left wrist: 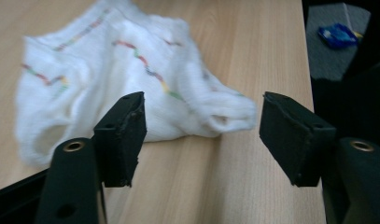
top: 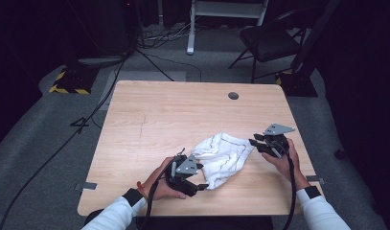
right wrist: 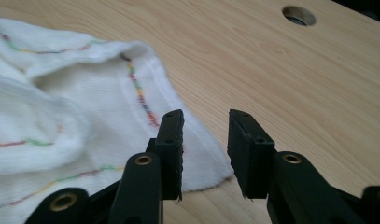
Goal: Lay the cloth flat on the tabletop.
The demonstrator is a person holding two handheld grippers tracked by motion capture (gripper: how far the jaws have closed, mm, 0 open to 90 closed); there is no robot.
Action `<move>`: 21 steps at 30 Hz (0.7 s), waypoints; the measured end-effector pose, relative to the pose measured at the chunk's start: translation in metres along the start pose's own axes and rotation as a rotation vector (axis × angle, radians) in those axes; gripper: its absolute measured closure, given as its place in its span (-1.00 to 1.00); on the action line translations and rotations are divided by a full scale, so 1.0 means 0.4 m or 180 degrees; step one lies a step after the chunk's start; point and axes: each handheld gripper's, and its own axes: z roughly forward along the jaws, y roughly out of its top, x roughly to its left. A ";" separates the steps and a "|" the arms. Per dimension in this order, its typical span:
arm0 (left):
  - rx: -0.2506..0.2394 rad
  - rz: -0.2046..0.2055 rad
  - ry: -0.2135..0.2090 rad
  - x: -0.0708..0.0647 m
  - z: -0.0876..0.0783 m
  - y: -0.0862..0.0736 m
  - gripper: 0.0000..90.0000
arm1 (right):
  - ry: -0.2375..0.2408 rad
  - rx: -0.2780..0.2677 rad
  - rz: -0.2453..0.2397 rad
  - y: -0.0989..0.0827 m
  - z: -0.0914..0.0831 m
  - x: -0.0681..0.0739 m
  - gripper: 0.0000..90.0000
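On the near half of the table point(top: 149, 110) our crumpled white cloth point(top: 222, 157) lies released between both gapped grippers, left point(left wrist: 201, 135) and right point(right wrist: 205, 154), so we should regrip each edge deep, not by threads.

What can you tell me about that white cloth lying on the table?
The white cloth looks like soft woven cotton, with thin wavy lines of red, yellow and green stitching. It lies crumpled and loosely folded on the wooden table, near the person's edge, between the two grippers. Neither holds it; both stand open close beside its ends.
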 end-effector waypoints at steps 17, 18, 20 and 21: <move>0.0298 -0.0210 0.0268 0.154 0.118 0.014 -0.13 | 0.0602 0.0381 -0.0212 -0.050 0.020 0.102 0.20; 0.0433 -0.0094 0.0255 0.167 0.139 0.014 -0.01 | 0.0613 0.0440 -0.0193 -0.054 0.027 0.099 0.18; 0.0501 -0.0081 0.0262 0.174 0.147 0.013 0.25 | 0.0591 0.0479 -0.0218 -0.056 0.031 0.100 0.19; 0.0504 -0.0089 0.0240 0.181 0.152 0.011 0.25 | 0.0563 0.0523 -0.0237 -0.058 0.035 0.100 0.20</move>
